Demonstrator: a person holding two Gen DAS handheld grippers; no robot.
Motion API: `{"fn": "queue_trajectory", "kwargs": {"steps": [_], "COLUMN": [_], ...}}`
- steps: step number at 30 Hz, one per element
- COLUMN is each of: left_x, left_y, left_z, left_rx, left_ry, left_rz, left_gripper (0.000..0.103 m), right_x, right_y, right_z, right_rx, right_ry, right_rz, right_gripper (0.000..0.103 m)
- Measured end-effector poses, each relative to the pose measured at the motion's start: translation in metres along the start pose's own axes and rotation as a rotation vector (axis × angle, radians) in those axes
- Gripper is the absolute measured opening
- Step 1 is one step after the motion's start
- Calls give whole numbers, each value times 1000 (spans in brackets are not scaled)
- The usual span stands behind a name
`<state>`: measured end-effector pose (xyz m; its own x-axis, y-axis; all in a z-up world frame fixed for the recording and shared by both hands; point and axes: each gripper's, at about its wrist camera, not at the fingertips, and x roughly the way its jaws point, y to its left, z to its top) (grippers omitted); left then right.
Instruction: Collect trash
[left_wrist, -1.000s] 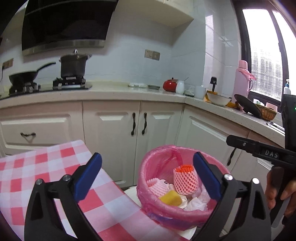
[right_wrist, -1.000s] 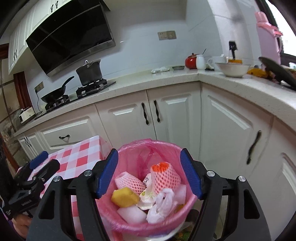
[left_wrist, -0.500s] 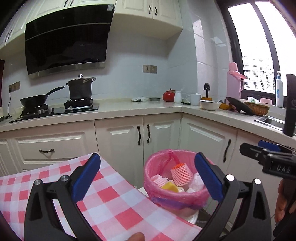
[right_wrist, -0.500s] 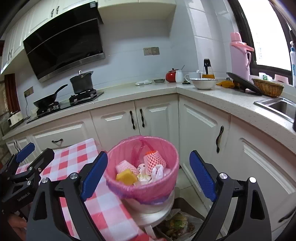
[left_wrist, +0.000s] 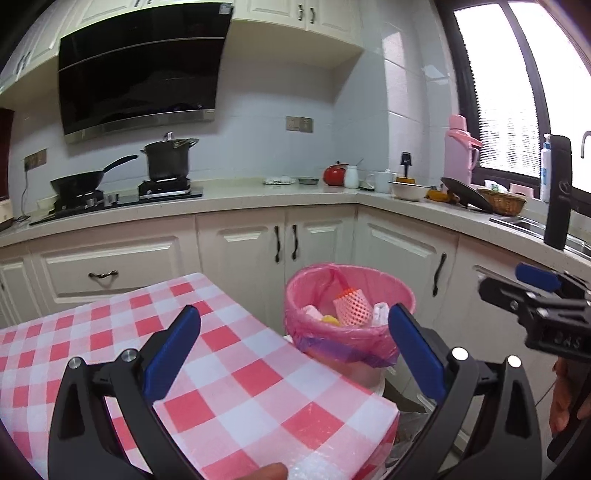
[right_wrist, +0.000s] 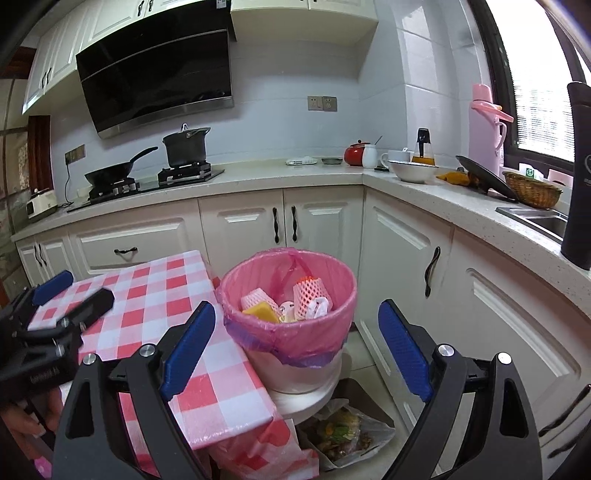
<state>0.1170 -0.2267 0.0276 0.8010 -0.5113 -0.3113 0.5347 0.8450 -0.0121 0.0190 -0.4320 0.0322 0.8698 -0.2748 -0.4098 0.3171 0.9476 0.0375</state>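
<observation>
A: Right wrist view: right tool (right_wrist: 297, 345) released, empty; pink-lined white plastic trash bin (right_wrist: 295, 332) centre frame, on a round white stool (right_wrist: 306, 402).
B: Left tool (left_wrist: 293, 349) released too. Risk: bumping the bin could tip it off.

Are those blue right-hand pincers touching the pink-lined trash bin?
Apart. In the right wrist view the right gripper stands open in front of the trash bin, neither blue pad pressing on its pink liner.

Black pot (right_wrist: 185, 146) and wok (right_wrist: 110, 171) on stove, pink thermos (right_wrist: 486, 127) on counter, checked tablecloth (right_wrist: 155, 295)
</observation>
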Motion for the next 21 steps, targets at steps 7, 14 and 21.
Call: {"fn": "queue_trajectory", "kwargs": {"steps": [7,14,21], "left_x": [-9,-12,-14], "left_y": [12,17,18], "left_z": [0,-2,-1], "left_rx": [-45,-44,-47], "left_ry": [-13,-13,-15], "left_rz": [-2,13,13], "left_gripper": [98,98,98], "right_x": [-4,-4,-4], "right_y": [12,15,15], "right_z": [-11,-10,-10], "right_rx": [-12,-16,-17], "right_ry": [6,-8,-7], "right_rz": [-5,-7,-10], "right_gripper": [85,85,85]}}
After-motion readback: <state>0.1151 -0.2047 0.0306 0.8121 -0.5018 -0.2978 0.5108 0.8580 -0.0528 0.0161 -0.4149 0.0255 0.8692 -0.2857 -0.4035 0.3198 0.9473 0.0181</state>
